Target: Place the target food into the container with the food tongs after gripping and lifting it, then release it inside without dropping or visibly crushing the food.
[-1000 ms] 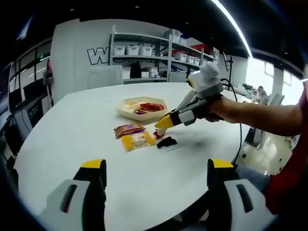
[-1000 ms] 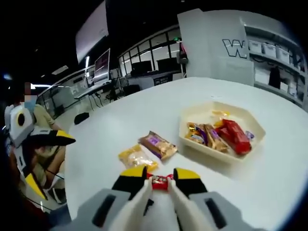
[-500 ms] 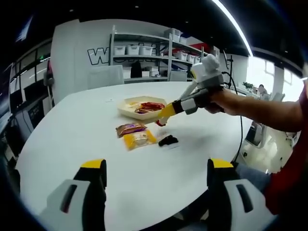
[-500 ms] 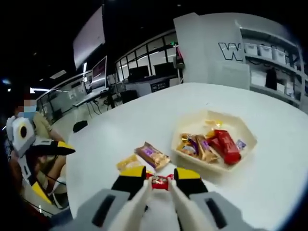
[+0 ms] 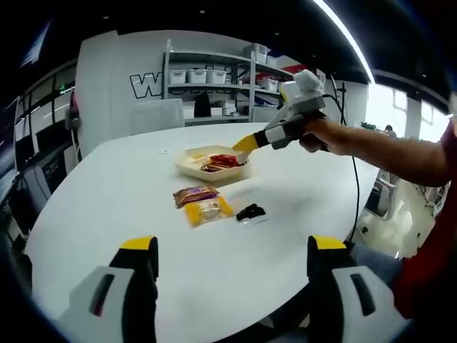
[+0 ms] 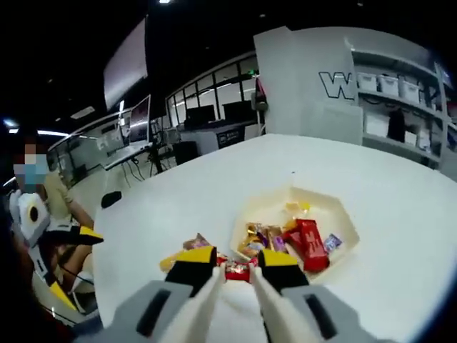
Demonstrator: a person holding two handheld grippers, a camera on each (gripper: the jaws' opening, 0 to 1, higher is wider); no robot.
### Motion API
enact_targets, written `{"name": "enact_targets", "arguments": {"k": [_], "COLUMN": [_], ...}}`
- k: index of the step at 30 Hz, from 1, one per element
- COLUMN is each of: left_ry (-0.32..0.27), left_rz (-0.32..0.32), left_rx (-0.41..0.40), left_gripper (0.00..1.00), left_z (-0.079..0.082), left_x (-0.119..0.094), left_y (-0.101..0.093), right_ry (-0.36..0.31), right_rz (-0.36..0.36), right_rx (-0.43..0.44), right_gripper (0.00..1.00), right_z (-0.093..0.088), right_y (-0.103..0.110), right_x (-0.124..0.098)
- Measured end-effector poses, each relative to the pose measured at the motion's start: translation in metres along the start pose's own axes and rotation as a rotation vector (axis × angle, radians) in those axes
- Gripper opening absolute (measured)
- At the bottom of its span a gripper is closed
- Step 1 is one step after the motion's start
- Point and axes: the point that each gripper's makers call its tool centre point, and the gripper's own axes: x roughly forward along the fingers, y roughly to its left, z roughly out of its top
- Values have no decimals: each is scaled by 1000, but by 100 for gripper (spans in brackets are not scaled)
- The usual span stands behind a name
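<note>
Right gripper [image 6: 237, 269] clenched on red candy [image 6: 236, 270], half hidden; left gripper [image 5: 228, 250] released.

the yellow-tipped right gripper [image 5: 245, 143] hangs over the near rim of the cream hexagonal tray [image 5: 187, 163] of wrapped snacks on the round white table [image 5: 107, 200]. nearer lie a brown packet [image 5: 194, 194], a yellow packet [image 5: 207, 209] and a small black piece [image 5: 250, 211].
</note>
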Motion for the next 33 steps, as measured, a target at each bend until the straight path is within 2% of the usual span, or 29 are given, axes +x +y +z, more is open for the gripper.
{"name": "enact_targets", "arguments": {"k": [10,21,29,30,31,32,33], "left_ry": [-1,8,1,1,1,2,4], "left_rz": [-2,2,2,2,5,6,7], "left_rx": [7,3,-1,-1,-2,-3,-6], "left_gripper": [83,83,83,83,83,83,83], "left_z": [4,-1,1,1,1,0,-1], "left_x": [0,-1,-1,0,0,0,0], "left_y": [0,1,3,3,3,4,4], "right_ry": [-29,-42,-68,-81,-63,-72,-79], "right_rz": [-33,-73,-93,-83,-45,-71,-94], "right_rx": [-9,-1,-11,-33,-77,-101,-162], "right_gripper": [17,17,19,21,23,24,24], "right_z": [25,33,42,45,42,43,44], "right_y": [-18,-37,-45,-44,-37,-39,-41], "right_x": [6,8,12,13,15,15,15]}}
